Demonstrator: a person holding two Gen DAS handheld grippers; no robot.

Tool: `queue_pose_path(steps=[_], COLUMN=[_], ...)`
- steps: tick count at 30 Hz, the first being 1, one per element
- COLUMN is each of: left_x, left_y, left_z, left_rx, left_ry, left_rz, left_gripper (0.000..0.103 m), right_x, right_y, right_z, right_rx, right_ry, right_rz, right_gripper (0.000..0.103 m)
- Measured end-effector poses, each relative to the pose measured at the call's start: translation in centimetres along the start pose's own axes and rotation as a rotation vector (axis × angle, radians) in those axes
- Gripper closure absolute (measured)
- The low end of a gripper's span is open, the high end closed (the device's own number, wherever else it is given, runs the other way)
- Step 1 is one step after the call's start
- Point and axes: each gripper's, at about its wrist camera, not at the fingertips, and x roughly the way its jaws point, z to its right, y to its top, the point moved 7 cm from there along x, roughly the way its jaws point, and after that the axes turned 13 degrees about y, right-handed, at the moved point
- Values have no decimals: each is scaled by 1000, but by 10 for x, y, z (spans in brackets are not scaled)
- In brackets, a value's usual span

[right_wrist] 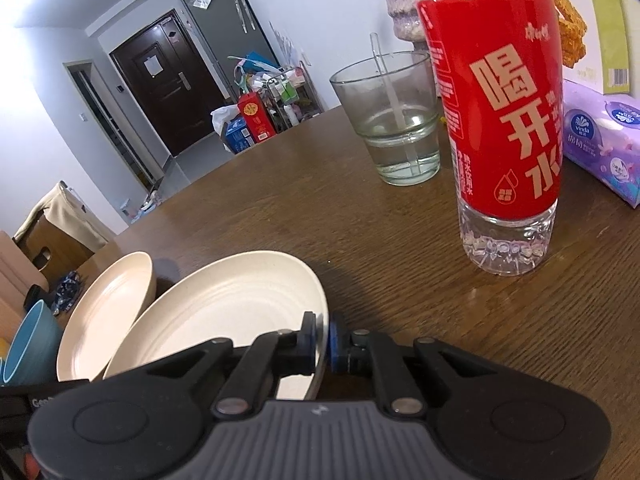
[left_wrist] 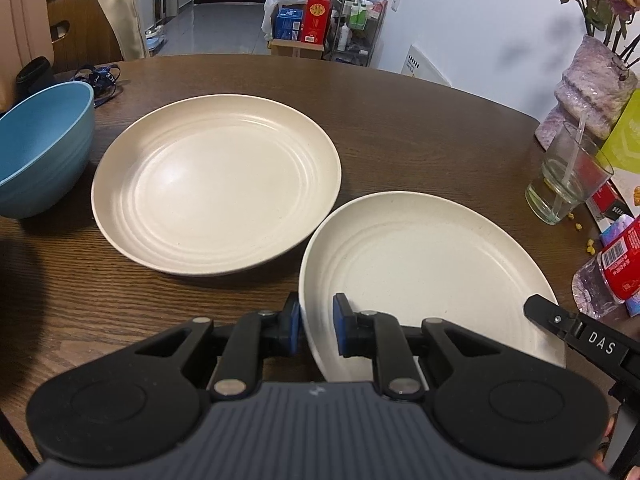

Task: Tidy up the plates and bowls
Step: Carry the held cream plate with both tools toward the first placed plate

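On the desk (left_wrist: pixel 400 112), both tongs, left (left_wrist: pixel 316 326) and right (right_wrist: pixel 322 342), are clamping the stiff, light, slick cream plate (left_wrist: pixel 420 264) at its 7 and 4 o'clock rim.

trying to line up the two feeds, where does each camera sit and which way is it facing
Left wrist: sits on the left gripper, angled down across the table toward the far doorway; its pads straddle the near plate's left rim, and the right gripper shows at right.
Right wrist: sits on the right gripper, angled down and tilted, facing the red-label bottle and glass; it pinches that plate's right rim.
Shared: near plate, far plate, blue bowl, glass, bottle.
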Motion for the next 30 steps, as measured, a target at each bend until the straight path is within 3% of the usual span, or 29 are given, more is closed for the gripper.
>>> queue_pose_path(steps=[19, 30], left_x=[-23, -54], left_y=[-9, -31], left_z=[-11, -28], left_rx=[14, 41], left_ry=[-6, 26], left_rz=[54, 111], left_gripper=[87, 87], right_x=[-23, -46], right_y=[-9, -37], right_z=[-16, -32], right_rx=[-38, -30], right_ry=[4, 33], right_rz=[40, 37], right_gripper=[97, 97])
